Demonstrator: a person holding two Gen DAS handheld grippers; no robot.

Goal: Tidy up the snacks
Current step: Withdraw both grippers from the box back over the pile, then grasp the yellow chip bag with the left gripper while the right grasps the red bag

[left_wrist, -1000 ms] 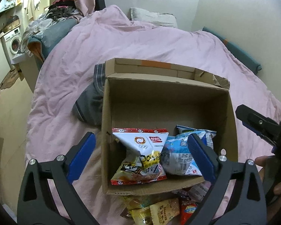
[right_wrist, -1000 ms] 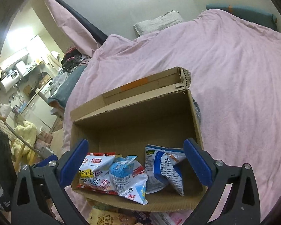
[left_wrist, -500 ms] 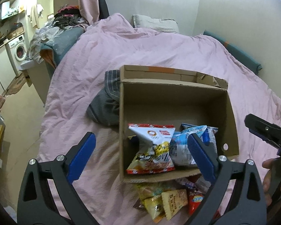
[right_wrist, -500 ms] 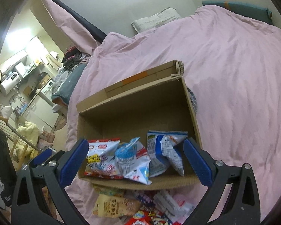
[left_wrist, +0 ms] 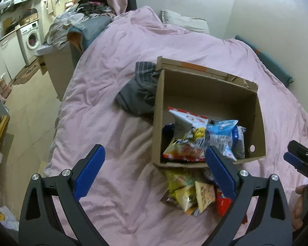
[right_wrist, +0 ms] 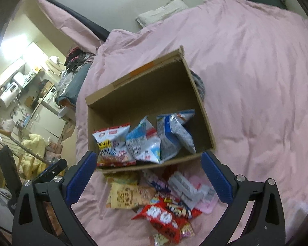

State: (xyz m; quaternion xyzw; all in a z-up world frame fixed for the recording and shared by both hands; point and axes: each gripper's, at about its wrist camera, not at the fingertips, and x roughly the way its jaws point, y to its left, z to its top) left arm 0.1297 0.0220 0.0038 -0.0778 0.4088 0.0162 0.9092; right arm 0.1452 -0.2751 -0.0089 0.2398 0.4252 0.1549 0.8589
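right wrist view: both tongs [right_wrist: 148,171] gape empty; slippery loose packets [right_wrist: 154,201] beside the box [right_wrist: 203,110] risk sliding on the soft bed [right_wrist: 256,82].

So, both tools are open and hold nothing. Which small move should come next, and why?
Probably lower the right tool onto the red snack pack and close on it. It lies on top of the pile, nearest that tool, on the pink bedding in front of the cardboard box, which already holds three bags and has room. The left tool sits further left.
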